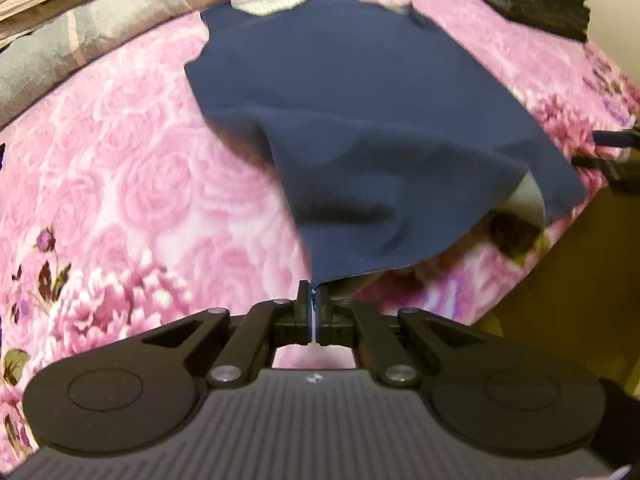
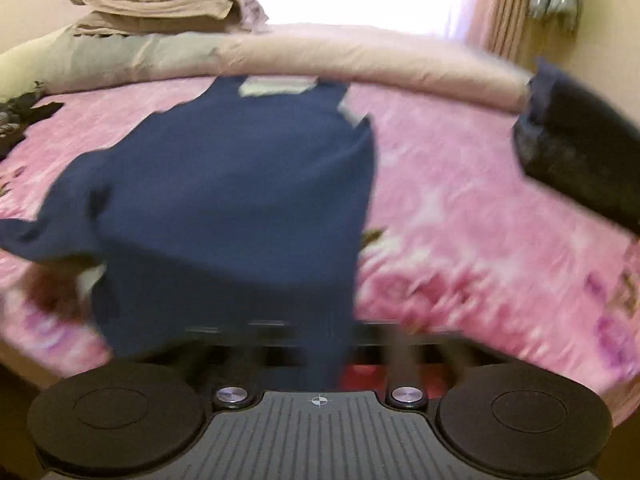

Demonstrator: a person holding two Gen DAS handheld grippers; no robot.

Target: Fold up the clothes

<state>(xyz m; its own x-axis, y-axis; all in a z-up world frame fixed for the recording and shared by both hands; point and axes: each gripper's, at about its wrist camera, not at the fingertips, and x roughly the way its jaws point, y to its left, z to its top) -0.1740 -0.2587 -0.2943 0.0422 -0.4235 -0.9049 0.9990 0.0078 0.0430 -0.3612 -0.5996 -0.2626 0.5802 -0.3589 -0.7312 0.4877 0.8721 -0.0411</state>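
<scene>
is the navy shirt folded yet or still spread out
Mostly spread: the navy shirt lies open on the bed, its near hem lifted by the left gripper.

A bed (image 2: 460,216) under a pink rose-print cover carries a navy garment (image 2: 240,184) spread across its middle — a dark folded pile (image 2: 580,160) sits off to one side, and a long beige bolster (image 2: 360,60) lines the far edge.

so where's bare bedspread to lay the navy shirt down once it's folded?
Widest bare patch: pink bedspread left of the navy shirt, bordered by the rolled blanket at the far side. A second patch lies between the shirt and the dark folded stack. Crowded: the middle, under the shirt the left claw pinches, and the far-right corner.
</scene>
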